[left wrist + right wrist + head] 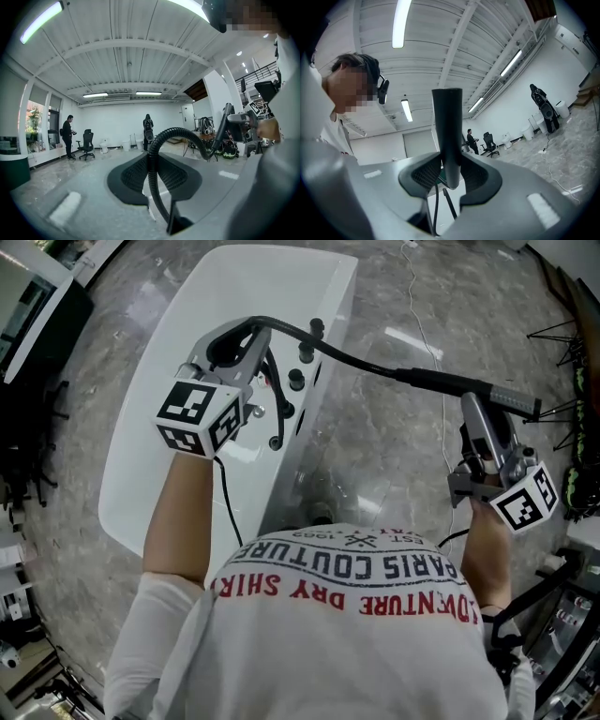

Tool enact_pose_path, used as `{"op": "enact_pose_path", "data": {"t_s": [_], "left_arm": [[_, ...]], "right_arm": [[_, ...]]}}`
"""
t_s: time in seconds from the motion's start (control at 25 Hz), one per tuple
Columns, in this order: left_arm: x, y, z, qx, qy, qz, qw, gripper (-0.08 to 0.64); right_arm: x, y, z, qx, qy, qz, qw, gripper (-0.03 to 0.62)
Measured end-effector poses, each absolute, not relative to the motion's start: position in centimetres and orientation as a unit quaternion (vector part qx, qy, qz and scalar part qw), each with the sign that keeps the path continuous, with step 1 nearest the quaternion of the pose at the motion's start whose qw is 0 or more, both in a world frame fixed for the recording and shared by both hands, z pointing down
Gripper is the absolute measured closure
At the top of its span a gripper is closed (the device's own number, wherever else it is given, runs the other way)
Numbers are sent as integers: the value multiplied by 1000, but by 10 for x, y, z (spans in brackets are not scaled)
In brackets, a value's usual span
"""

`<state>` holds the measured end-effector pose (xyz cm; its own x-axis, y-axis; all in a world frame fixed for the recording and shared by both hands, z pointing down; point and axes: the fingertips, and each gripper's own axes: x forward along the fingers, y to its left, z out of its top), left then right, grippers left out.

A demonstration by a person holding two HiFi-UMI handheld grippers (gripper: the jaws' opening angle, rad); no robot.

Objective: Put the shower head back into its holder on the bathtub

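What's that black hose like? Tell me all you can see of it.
The hose is black, ribbed and flexible, plastic or rubber by its look. The left claw is shut on it above the rim of the white tub. From there it arcs up and spans the floor to the shower head, whose smooth black handle the right claw grips.
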<state>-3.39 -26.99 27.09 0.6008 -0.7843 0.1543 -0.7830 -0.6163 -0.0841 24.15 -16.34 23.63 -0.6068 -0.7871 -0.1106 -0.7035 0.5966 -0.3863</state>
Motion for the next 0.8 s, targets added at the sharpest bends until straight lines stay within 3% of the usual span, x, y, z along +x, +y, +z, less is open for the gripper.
{"op": "enact_pose_path", "data": {"t_s": [0.8], "left_arm": [[-43, -283, 242, -890, 444, -94, 44, 495]], "right_arm": [[227, -161, 222, -406, 887, -142, 169, 460]]}}
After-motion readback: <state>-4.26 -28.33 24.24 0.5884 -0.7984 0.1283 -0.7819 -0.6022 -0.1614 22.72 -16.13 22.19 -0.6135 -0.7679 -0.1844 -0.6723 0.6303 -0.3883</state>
